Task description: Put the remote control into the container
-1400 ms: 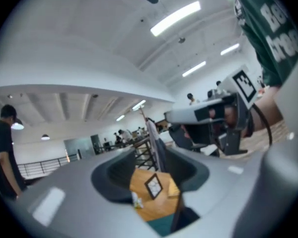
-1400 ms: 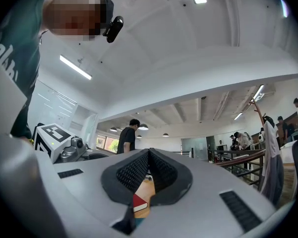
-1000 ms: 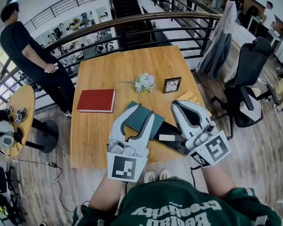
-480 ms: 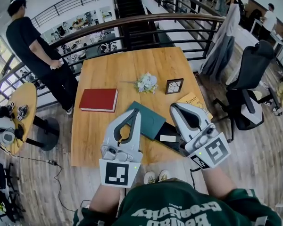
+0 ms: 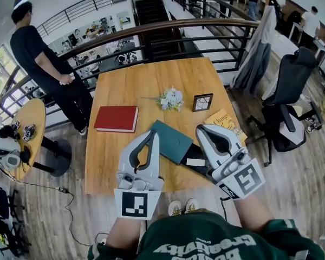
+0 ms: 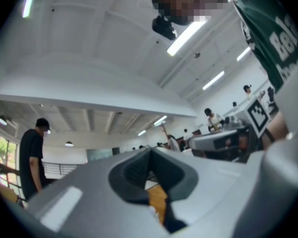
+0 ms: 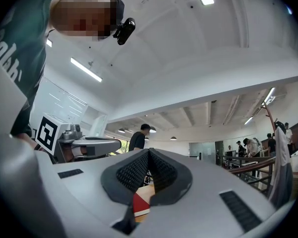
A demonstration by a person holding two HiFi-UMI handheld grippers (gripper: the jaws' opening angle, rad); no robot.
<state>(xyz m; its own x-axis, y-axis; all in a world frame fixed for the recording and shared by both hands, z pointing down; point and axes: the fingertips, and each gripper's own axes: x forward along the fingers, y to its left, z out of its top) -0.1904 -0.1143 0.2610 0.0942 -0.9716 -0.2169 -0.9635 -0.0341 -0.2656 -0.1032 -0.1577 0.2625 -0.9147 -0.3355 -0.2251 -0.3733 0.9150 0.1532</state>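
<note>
A black flat object with a white label (image 5: 194,163), possibly the remote control, lies near the table's front edge between my two grippers; the right gripper hides part of it. A flat teal box or cover (image 5: 172,140) lies just behind it, tilted. My left gripper (image 5: 151,135) hovers over the table's front, left of the teal item, shut and empty. In its own view the left gripper (image 6: 150,151) has its pads together. My right gripper (image 5: 205,129) is over the black object's right side, and the right gripper (image 7: 149,153) is likewise shut on nothing.
On the wooden table (image 5: 130,88) are a red book (image 5: 117,118), a small flower bunch (image 5: 170,98), a framed picture (image 5: 202,102) and a yellow book (image 5: 225,120). A person (image 5: 49,72) stands left by the railing (image 5: 179,28). A black office chair (image 5: 290,91) stands at the right.
The left gripper's jaws have gone from spread over the teal item to shut, and it has drawn back to the left. The right gripper has barely moved.
</note>
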